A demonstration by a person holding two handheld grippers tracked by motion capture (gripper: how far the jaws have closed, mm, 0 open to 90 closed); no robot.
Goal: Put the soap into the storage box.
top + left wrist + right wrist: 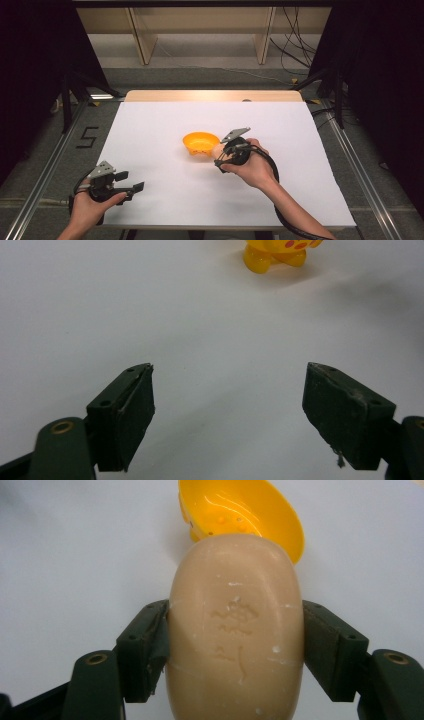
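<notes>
A small yellow bowl [200,142] stands near the middle of the white table cover; its inside [240,510] shows small drain holes, and its feet and dotted underside [280,252] appear at the top of the left gripper view. My right gripper [220,155] sits just right of the bowl, shut on a beige oval bar of soap [235,630] whose far end reaches the bowl's near rim. At the front left of the table my left gripper [134,182] is open with nothing between its jaws [227,410].
The white cover [165,200] spans most of the wooden table [210,95]. Metal rails run along both sides, with black curtains beyond. Cables lie on the floor at the back right. A cable trails from my right gripper along the forearm.
</notes>
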